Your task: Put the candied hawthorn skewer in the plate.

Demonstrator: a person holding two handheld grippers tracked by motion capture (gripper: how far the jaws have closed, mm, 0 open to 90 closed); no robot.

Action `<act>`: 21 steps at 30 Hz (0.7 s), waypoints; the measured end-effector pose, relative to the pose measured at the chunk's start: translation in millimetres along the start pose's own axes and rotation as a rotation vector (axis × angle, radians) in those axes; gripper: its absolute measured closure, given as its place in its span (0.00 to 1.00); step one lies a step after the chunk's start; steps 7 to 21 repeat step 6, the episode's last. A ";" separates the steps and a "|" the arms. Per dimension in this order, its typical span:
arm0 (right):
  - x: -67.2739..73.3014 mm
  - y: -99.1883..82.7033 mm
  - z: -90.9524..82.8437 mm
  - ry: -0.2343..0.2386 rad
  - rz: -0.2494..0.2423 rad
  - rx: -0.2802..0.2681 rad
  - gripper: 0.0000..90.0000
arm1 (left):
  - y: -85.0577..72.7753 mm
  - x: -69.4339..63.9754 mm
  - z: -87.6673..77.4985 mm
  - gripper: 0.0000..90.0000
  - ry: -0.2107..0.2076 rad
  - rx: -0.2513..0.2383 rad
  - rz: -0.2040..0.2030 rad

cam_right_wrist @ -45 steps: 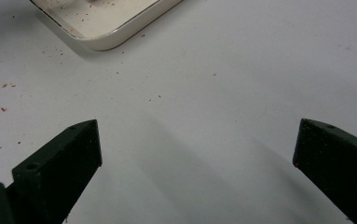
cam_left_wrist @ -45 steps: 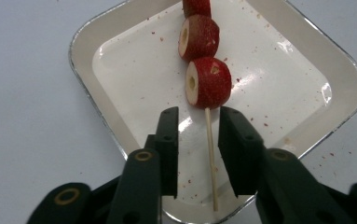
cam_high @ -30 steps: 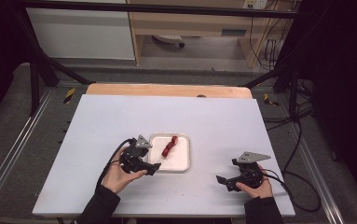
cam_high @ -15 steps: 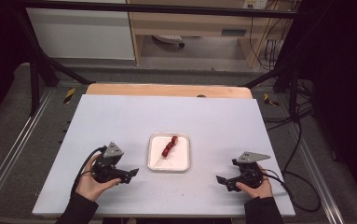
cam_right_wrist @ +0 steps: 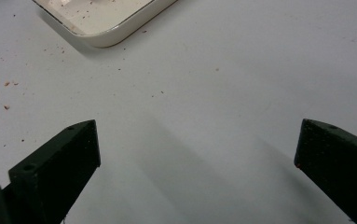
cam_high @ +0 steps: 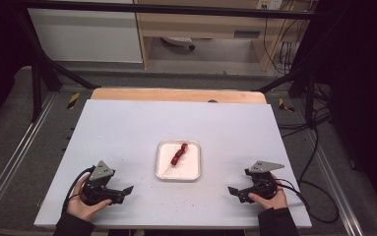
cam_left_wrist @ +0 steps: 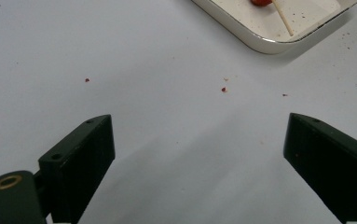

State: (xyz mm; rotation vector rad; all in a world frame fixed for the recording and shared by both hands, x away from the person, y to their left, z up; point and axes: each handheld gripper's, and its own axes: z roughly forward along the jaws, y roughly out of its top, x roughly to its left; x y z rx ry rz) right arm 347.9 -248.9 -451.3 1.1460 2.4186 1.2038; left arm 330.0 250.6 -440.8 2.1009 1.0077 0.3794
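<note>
A white square tray [cam_high: 191, 172] sits mid-table and holds a wooden skewer with red pieces [cam_high: 179, 154]. My left gripper [cam_high: 123, 192] rests low at the table's front left, well clear of the tray. Its jaws have just been opening and stand open, with bare table between them. From the left gripper [cam_left_wrist: 199, 126] view, the tray's corner [cam_left_wrist: 269, 44] and the skewer's bare stick [cam_left_wrist: 282, 18] lie ahead at upper right. At the front right, my right gripper [cam_high: 235, 192] is open over bare table, with the tray's corner [cam_right_wrist: 106, 39] ahead of it [cam_right_wrist: 198, 127].
Small reddish crumbs [cam_left_wrist: 223, 89] dot the white tabletop [cam_high: 127, 132] near the tray. A wooden strip [cam_high: 176, 95] runs along the table's far edge. Black frame bars and cables stand around the table, and each gripper trails a cable toward the front edge.
My left gripper has pulled away from the tray's left side to the front left of the table, and its jaws look wider. The right gripper has stayed put.
</note>
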 end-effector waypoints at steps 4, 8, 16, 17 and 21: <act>-0.2 -0.2 1.6 -0.001 -0.007 0.002 0.01 | -3.3 3.5 2.2 0.10 0.004 0.012 -0.002; 0.3 -0.3 1.7 0.001 -0.003 0.003 0.01 | -4.4 5.0 2.4 0.10 0.006 0.015 -0.005; 0.3 -0.3 1.7 0.001 -0.003 0.003 0.01 | -4.4 5.0 2.4 0.10 0.006 0.015 -0.005; 0.3 -0.3 1.7 0.001 -0.003 0.003 0.01 | -4.4 5.0 2.4 0.10 0.006 0.015 -0.005; 0.3 -0.3 1.7 0.001 -0.003 0.003 0.01 | -4.4 5.0 2.4 0.10 0.006 0.015 -0.005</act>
